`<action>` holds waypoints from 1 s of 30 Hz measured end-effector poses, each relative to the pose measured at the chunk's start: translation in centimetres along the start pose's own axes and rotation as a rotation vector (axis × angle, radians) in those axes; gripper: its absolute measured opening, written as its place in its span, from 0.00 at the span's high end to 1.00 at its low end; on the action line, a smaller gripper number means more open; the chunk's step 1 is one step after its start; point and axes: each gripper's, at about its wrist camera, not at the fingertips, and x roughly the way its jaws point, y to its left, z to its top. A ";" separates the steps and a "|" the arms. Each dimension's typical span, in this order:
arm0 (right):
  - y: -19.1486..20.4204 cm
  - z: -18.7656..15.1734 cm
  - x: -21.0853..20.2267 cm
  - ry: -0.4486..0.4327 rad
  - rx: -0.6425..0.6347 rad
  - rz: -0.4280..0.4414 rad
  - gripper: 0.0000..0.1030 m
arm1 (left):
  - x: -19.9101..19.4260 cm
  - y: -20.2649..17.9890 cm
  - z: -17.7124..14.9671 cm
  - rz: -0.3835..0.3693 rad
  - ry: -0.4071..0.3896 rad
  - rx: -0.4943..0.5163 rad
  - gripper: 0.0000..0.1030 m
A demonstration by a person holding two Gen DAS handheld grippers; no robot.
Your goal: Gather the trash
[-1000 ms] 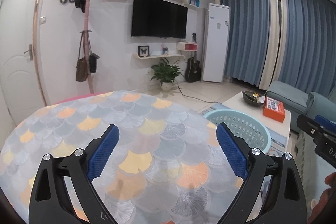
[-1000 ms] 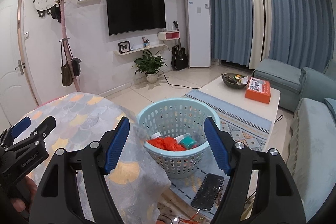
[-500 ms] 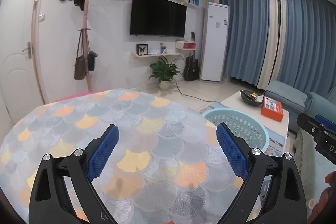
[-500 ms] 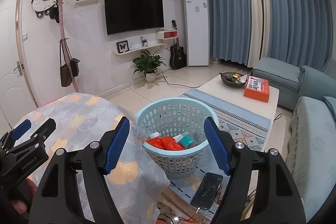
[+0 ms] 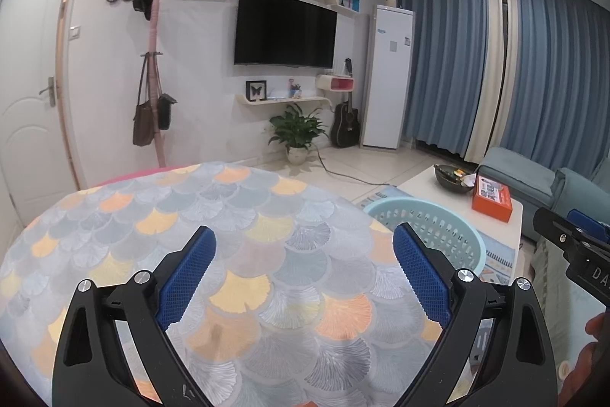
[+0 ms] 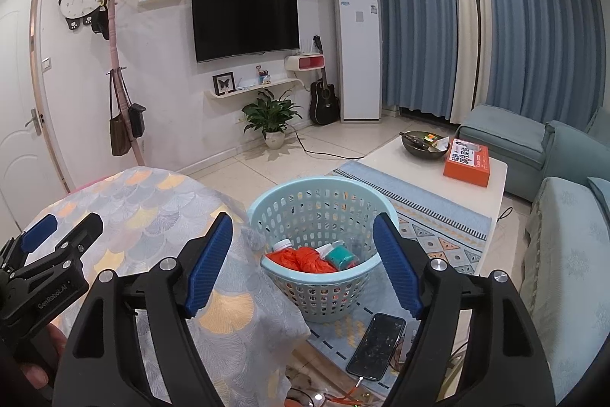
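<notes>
Trash [image 6: 310, 260] sits in the pale blue basket [image 6: 301, 279] on the floor: an orange crumpled bag, a teal wad and white-capped containers, unchanged from the earlier frames. Both views are nearly the same as a second ago; the room only sits slightly differently in frame. The right gripper's jaws have just been opening a little further, with nothing between them.

Right gripper [image 6: 303, 243]: jaws spread wide, empty, hovering above and short of the basket, whose near rim and contents show between the blue pads. Left gripper [image 5: 303, 254]: jaws also spread, empty, over the scale-patterned tablecloth [image 5: 228, 235], with the basket off to its right, beyond the table edge.

The basket stands just beside the draped cloth, on a patterned rug [image 6: 431, 216]. A phone [image 6: 375, 346] lies on the floor near the basket's base.

From the left wrist view only the basket's upper rim shows; its contents are hidden. The containers are half buried, labels unreadable. Hands are cut off at the frame edges.
</notes>
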 end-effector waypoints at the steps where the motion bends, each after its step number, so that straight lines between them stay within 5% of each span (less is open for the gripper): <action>1: 0.0 0.0 0.0 0.000 0.001 0.001 0.30 | 0.0 0.0 0.0 0.001 0.000 0.000 0.11; 30: 0.1 -0.1 0.5 0.019 0.014 0.017 0.28 | 0.2 0.9 0.1 -0.005 -0.003 0.001 0.09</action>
